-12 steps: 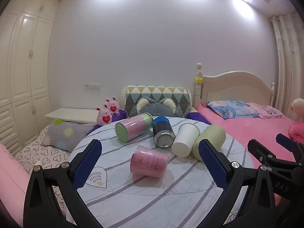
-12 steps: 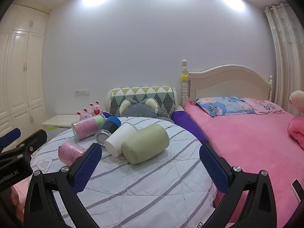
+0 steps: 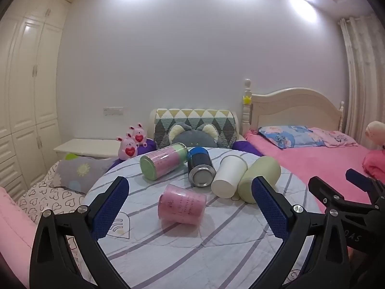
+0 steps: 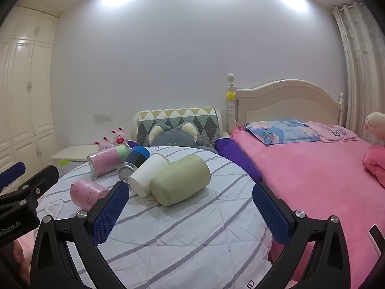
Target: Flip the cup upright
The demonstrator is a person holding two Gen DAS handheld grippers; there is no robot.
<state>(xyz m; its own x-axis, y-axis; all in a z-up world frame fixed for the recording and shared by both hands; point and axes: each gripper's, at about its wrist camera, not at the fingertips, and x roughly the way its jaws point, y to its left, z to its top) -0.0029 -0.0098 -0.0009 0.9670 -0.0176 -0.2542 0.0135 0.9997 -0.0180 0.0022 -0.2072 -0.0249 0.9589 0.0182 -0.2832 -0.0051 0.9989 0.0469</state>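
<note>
Several cups lie on their sides on a round table with a striped cloth (image 3: 192,245). A pink cup (image 3: 181,204) lies nearest, alone. Behind it lie a pink-and-green cup (image 3: 163,160), a blue steel cup (image 3: 200,167), a white paper cup (image 3: 229,180) and a pale green cup (image 3: 261,178). My left gripper (image 3: 190,207) is open and empty, in front of the pink cup. My right gripper (image 4: 190,209) is open and empty, in front of the pale green cup (image 4: 179,179). The pink cup (image 4: 86,193) shows at its left.
A bed with a pink cover (image 4: 312,175) lies to the right of the table. A patterned cushion and a grey plush (image 3: 192,134) stand behind it. A white side table (image 3: 89,145) with pink bunny toys (image 3: 131,145) is at the back left. Each gripper shows in the other's view.
Both grippers have crept slightly forward towards the cups. Both stay open, and no cup has moved.
</note>
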